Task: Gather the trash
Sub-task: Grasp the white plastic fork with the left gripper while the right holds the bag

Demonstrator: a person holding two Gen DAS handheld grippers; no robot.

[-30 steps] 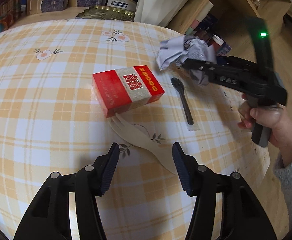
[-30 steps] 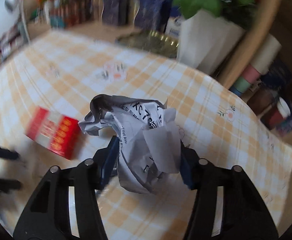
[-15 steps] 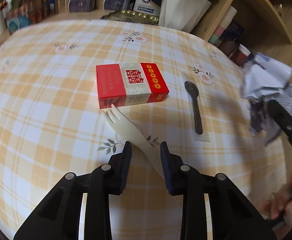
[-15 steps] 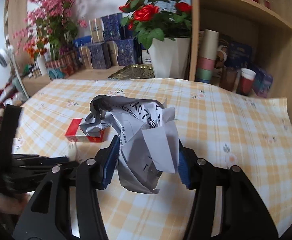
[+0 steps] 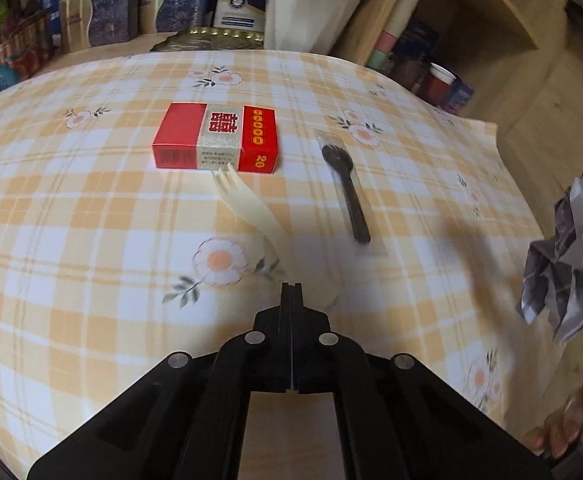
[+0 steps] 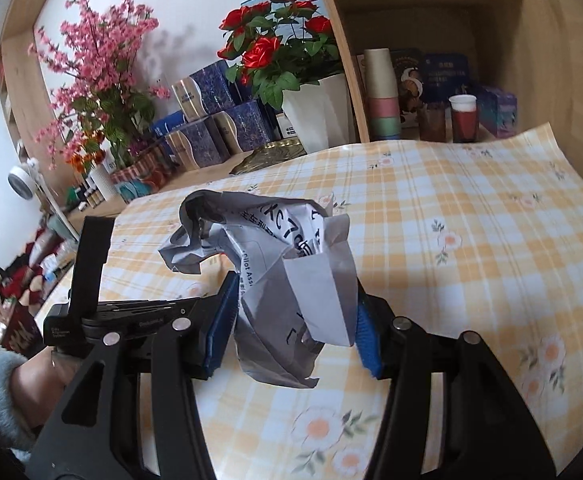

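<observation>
The left gripper (image 5: 291,286) is sitting with its jaws pressed flat together, having just finished closing, and the handle end of the pale plastic fork (image 5: 251,210) is running in under their tips; the tips cover that end, so whether the handle is truly pinched cannot be told. The fork is lying flat on the checked yellow tablecloth (image 5: 91,240), its tines pointing away and almost touching the near edge of the red cigarette box (image 5: 217,142), which is lying flat farther up the cloth. Just to the right of the fork, a black plastic spoon in a clear wrapper (image 5: 345,196) is resting on the cloth, its bowl toward the far side. At the right edge of the left wrist view, the crumpled grey printed paper (image 5: 571,256) is showing with fingers (image 5: 563,428) below it. In the right wrist view, the right gripper (image 6: 295,324) is clamping that crumpled paper (image 6: 283,280) between its blue pads (image 6: 221,320), holding it above the tablecloth (image 6: 471,240) near the table's edge. To its left, the black body of the other gripper (image 6: 91,280) and a grey-sleeved hand (image 6: 35,376) are showing. Beyond the table, a white pot of red roses (image 6: 319,112), pink blossoms (image 6: 99,64), blue boxes (image 6: 211,120) and stacked cups (image 6: 383,96) on a wooden shelf are standing.
</observation>
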